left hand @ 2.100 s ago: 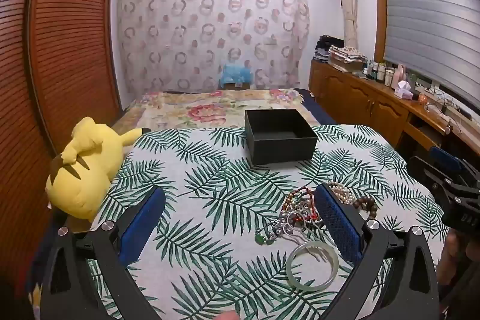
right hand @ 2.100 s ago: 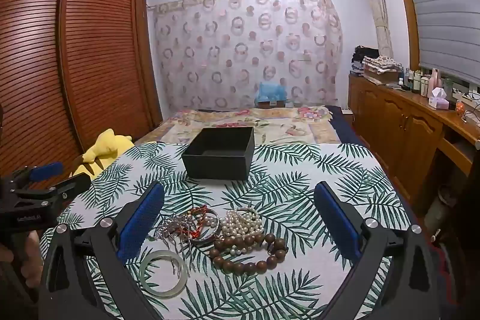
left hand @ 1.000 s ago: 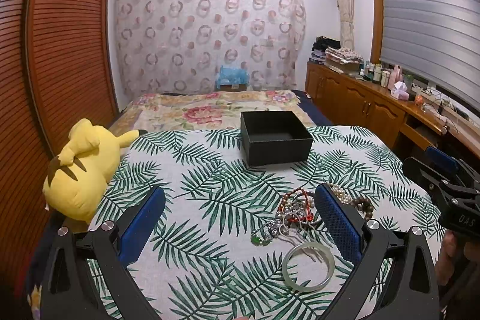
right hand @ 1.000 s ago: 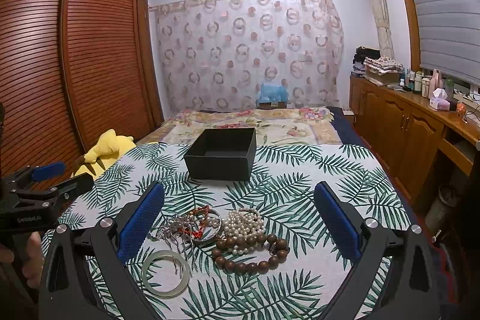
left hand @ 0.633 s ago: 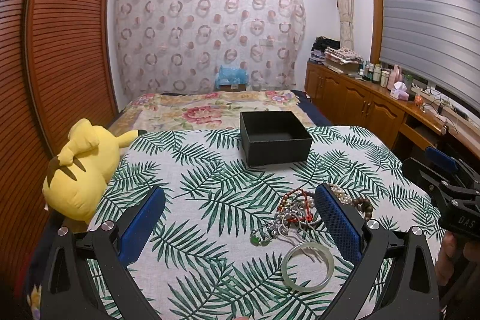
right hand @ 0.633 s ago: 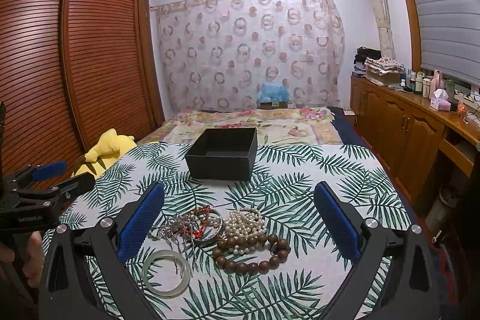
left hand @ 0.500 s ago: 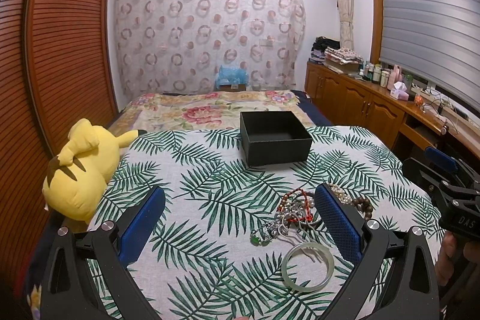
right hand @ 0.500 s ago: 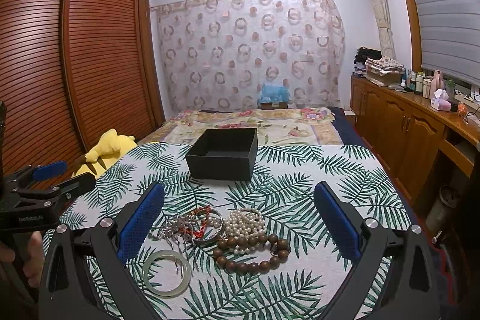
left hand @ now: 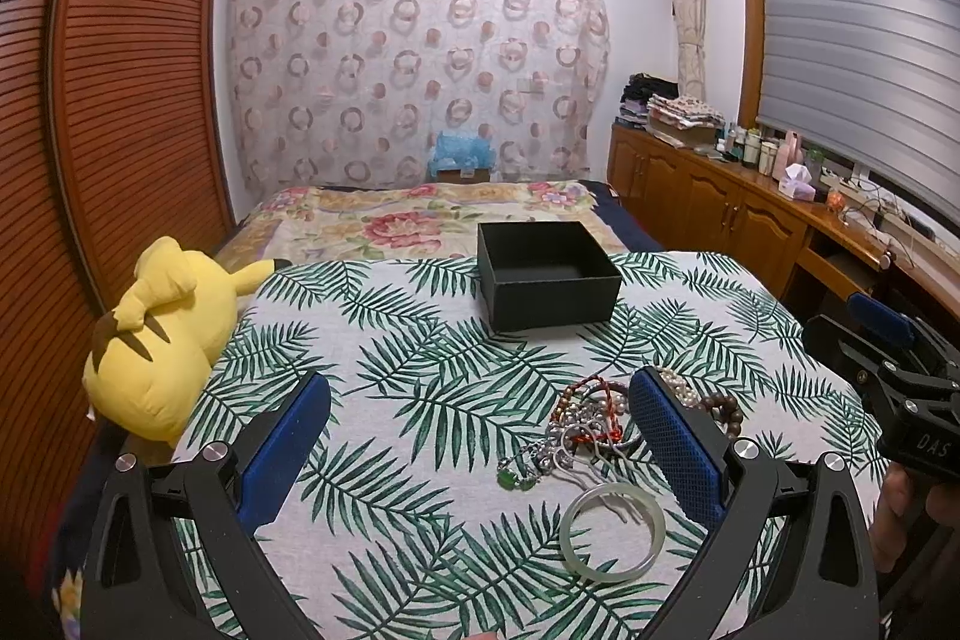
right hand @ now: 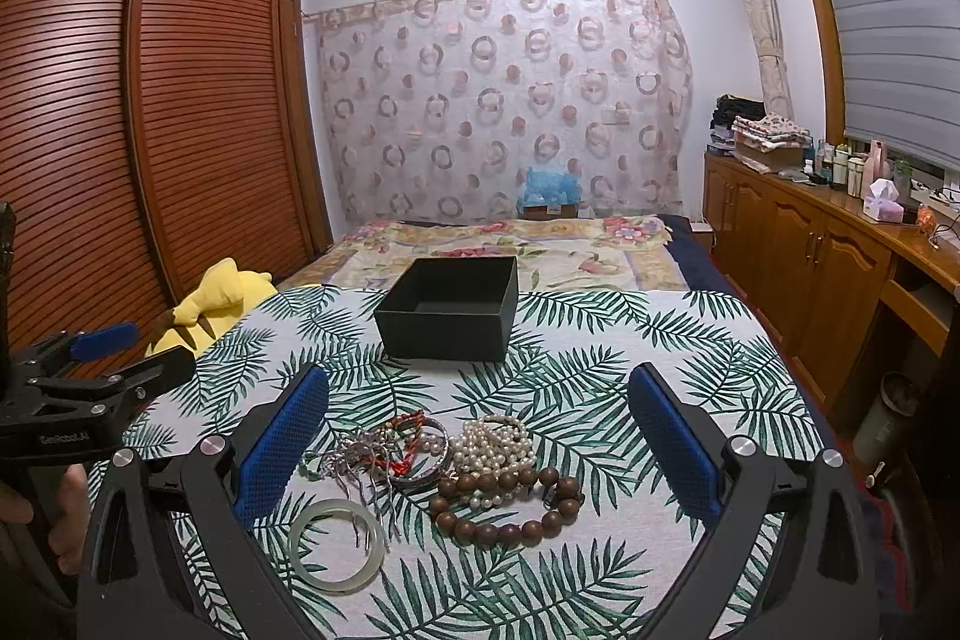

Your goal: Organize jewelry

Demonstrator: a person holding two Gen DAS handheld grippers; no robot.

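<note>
Nothing is picked yet; the left gripper (left hand: 480, 436) hovers spread wide and empty; jade bangle (right hand: 337, 544), tangled chains (right hand: 384, 451), pearls (right hand: 495, 445) and wooden beads (right hand: 510, 505) lie heaped on the bed before the black box (right hand: 447, 310); the right gripper (right hand: 480, 436), equally spread, should descend onto one piece.

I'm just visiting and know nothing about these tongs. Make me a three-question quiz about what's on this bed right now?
1. True or false: the black box already holds jewelry.
2. Which piece lies nearest the cameras: A) pearls B) green bangle C) brown beads?
3. Fill in: both the left tongs and the right tongs are ____ and hold nothing.

Key
1. False: what shows of its inside looks empty, and the jewelry lies heaped on the leaf-print cover.
2. B.
3. Open.
</note>
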